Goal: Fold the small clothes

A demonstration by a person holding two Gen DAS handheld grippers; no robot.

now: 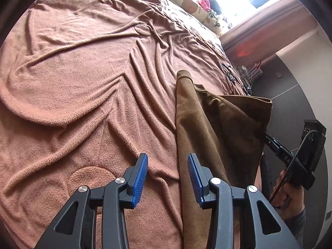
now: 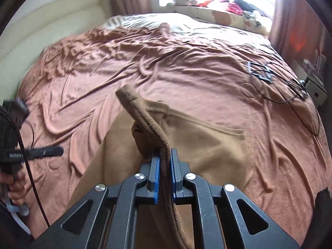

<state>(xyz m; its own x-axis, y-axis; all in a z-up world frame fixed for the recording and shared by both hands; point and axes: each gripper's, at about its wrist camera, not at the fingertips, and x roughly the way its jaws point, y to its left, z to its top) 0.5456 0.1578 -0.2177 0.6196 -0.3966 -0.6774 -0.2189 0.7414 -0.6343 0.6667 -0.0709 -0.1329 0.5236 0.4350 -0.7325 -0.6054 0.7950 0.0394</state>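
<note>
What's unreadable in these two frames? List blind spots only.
- Garment type and full shape: left wrist view, its near end runs off the bottom edge, its far side is draped over itself.
- Right claw shut on the garment edge: the pads cover the pinched part in the right wrist view.
- Left claw: right wrist view, motion-blurred.
- Black frame on the blanket: too small to identify.

Left wrist cam rides just behind the left gripper (image 1: 168, 178), angled down, close over the bed blanket (image 1: 72, 78), facing the window side. Right wrist cam sits likewise behind the right gripper (image 2: 165, 166), tilted down, looking along the bed toward the window. Both views share blanket, brown cloth (image 1: 217, 128), stuffed toys (image 2: 224, 6); each catches the other gripper.
</note>
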